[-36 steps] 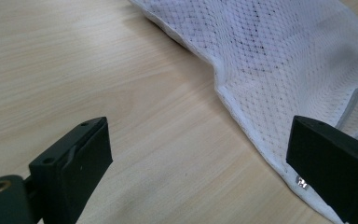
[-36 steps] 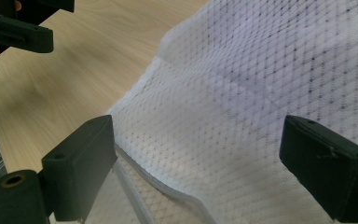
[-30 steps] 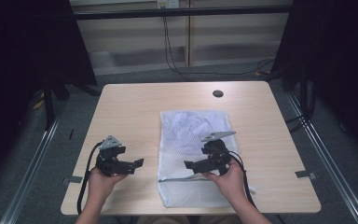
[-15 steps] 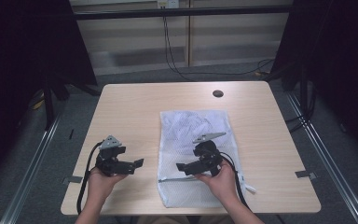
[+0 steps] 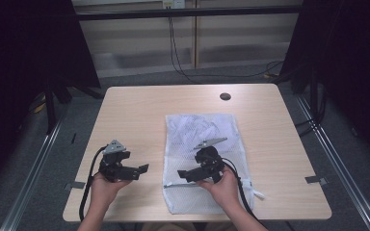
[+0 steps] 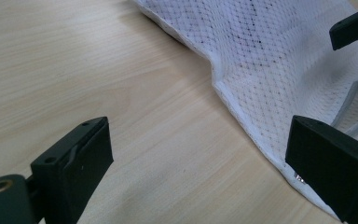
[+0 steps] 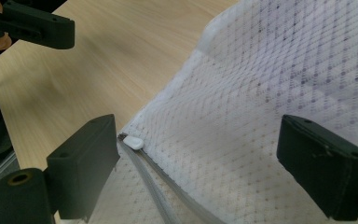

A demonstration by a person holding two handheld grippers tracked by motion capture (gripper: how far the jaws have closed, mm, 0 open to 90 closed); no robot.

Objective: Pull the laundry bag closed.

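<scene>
While jaws gape wide, right hand-held gripper (image 7: 198, 163) straddles the zipper pull (image 7: 133, 142).

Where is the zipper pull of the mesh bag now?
In the right gripper view, the zipper pull lies at the mesh bag's edge, beside the right gripper's left finger.

White mesh laundry bag (image 5: 207, 144) lay flat on table, right of centre, long axis running away from person. Crumpled white contents showed through far half. Grey zipper (image 7: 154, 186) ran across near end, white pull tab (image 7: 133, 142) at bag's left edge.
</scene>
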